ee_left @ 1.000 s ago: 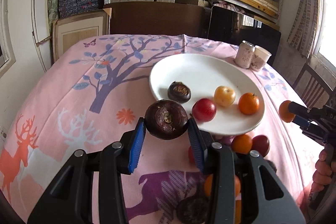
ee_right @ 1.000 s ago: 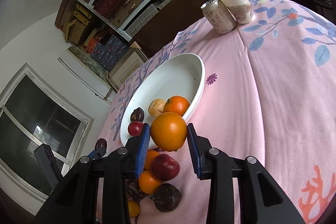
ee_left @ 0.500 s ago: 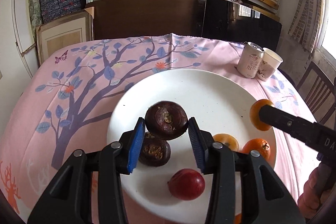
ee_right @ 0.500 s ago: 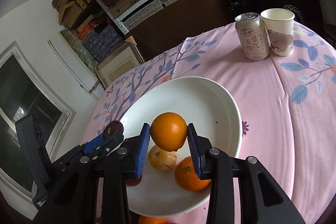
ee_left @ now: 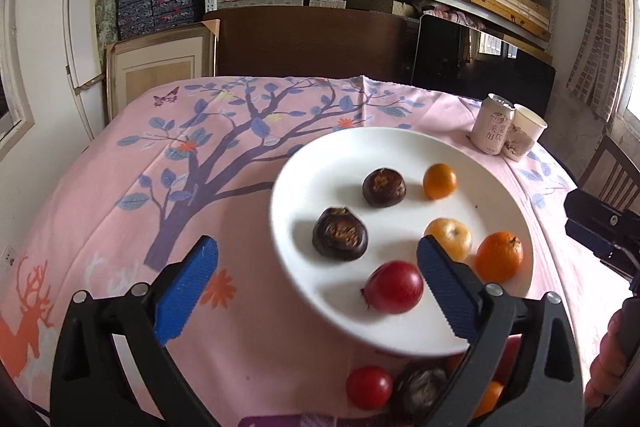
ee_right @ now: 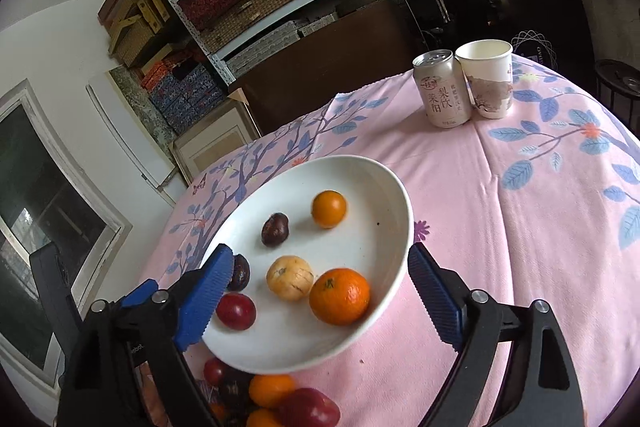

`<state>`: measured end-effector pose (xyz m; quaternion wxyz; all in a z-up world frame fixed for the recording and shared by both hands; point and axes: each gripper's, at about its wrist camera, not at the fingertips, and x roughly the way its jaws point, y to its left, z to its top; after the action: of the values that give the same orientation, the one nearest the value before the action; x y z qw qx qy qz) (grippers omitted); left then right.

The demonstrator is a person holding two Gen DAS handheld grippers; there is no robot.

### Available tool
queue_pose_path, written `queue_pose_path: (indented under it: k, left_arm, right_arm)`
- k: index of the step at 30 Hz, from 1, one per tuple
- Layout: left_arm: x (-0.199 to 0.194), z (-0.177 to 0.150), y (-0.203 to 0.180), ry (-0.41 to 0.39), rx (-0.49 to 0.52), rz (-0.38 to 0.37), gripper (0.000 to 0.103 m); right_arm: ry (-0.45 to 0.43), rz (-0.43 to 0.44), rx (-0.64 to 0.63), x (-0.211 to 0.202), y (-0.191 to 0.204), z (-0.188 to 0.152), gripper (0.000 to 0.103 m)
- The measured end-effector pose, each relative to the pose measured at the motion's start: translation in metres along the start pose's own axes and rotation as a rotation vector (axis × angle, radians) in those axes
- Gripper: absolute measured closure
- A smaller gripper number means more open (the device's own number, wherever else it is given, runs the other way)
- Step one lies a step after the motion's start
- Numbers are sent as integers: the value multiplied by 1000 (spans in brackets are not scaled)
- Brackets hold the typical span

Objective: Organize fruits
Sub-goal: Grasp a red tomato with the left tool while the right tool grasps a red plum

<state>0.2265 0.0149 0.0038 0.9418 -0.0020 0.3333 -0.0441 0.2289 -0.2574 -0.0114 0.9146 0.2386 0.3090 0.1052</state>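
A white plate (ee_left: 492,179) (ee_right: 372,239) on the pink tablecloth holds two dark brown fruits (ee_left: 384,187) (ee_left: 340,234), two oranges (ee_left: 440,181) (ee_left: 499,255), a yellow fruit (ee_left: 450,239) and a red fruit (ee_left: 394,287). My left gripper (ee_left: 318,285) is open and empty, above the plate's near left edge. My right gripper (ee_right: 320,291) is open and empty, above the plate's near side. The small orange (ee_right: 329,209) and the far dark fruit (ee_right: 275,229) lie free on the plate. Loose fruits (ee_left: 369,387) (ee_right: 272,391) lie on the cloth in front of the plate.
A drink can (ee_left: 493,129) (ee_right: 442,89) and a paper cup (ee_left: 524,138) (ee_right: 488,83) stand at the far right of the table. A wooden chair (ee_left: 616,179) is at the right. Shelves with boxes stand behind the table.
Both grippers have opened. The left one let go of the dark fruit and the right one let go of the orange; both fruits now lie on the plate. Both grippers pulled back.
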Motion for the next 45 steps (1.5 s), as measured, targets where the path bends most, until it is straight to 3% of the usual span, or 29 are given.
queue_pose_path:
  k: [11,26,29,33,36,38,45]
  left_arm:
    - [-35,-56,24,38,-28,49,5]
    - [-14,-62,-4,122,91,4,5]
    - [-12,-60,8,125,59,30,4]
    - [-16,-55,40,116,-4,195,4]
    - [-23,-53,64,114,-137,107,4]
    - [-25,-55,67,116,-168,47,4]
    - [-19,-64,41,147,-32,84,4]
  right_arm:
    - [15,-49,-67,-44,-7,-50,4]
    - [19,-63,-72,-54,-9,-55,4]
    - [13,-62,-71,-55,-9,-54,4]
    - [7,-63,-61,-56,-11,-54,4]
    - [5,-57,-55,-57,-12,-53,4]
    - [5,-54,-57,-57,-12,-53,4]
    - [11,-54,-56,-56,-11,-53,4]
